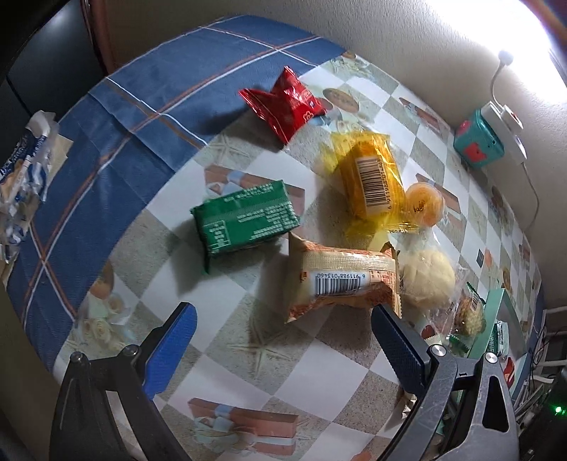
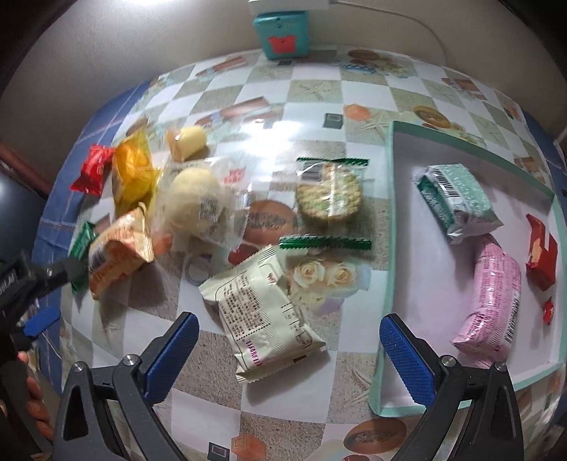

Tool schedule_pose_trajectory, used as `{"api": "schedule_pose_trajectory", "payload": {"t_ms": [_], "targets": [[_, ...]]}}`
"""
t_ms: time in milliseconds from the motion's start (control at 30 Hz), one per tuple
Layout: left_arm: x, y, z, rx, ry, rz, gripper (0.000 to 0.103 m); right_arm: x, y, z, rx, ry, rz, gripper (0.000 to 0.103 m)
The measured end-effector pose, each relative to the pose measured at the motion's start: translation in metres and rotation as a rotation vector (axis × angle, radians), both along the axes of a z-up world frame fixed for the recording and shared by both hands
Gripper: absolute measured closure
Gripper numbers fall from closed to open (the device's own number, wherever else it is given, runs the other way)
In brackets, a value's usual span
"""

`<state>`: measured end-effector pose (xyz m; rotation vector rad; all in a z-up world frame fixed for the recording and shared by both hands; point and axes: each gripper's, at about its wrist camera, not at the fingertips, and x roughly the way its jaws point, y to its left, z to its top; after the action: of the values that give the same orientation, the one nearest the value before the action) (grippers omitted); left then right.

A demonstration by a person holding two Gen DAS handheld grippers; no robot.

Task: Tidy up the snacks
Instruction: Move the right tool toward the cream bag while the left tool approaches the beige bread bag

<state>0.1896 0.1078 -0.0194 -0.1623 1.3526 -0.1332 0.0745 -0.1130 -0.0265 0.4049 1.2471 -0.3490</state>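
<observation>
- Our left gripper hangs over the desk with its blue pads spread wide and nothing between them.
- Just beyond its right pad lies the orange packet, barcode up; we take this packet as our landmark.
- The green packet sits just to the left of the orange packet, a little farther from us.
- The yellow packet lies beyond the orange packet, with a small round orange jelly cup touching its right edge.
- The red packet rests farther still, past the yellow one, at the border of the blue cloth.
- A clear bag holding a pale bun touches the orange packet on its right side.
- Our right gripper is also spread apart and empty, poised above the cream packet, which lies well to the right of the orange packet.
- A clear round-biscuit pack lies beyond the cream packet.
- The shallow tray, farthest right of the orange packet, holds a mint-green packet, a pink packet, a red carton and a small red candy.
- A teal box stands at the desk's far edge, by the wall.
</observation>
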Motion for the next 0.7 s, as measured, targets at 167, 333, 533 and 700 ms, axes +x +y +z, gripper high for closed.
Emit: {"api": "schedule_pose_trajectory", "payload": {"t_ms": [167, 333, 533, 700], "targets": [[0.006, -0.004, -0.002, -0.007, -0.003, -0.004, 0.004, 0.005, 0.01, -0.012, -0.001, 0.024, 0.032, 0.0], [0.014, -0.012, -0.009, -0.029, 0.011, -0.016, 0.004, 0.009, 0.012, -0.022, 0.001, 0.043, 0.029, 0.0], [0.021, -0.025, -0.014, -0.032, 0.013, -0.036, 0.004, 0.018, 0.01, -0.026, -0.015, 0.032, 0.028, 0.0], [0.024, -0.034, -0.015, -0.036, 0.002, -0.052, 0.004, 0.026, 0.017, -0.028, -0.024, 0.03, 0.066, 0.0]]}}
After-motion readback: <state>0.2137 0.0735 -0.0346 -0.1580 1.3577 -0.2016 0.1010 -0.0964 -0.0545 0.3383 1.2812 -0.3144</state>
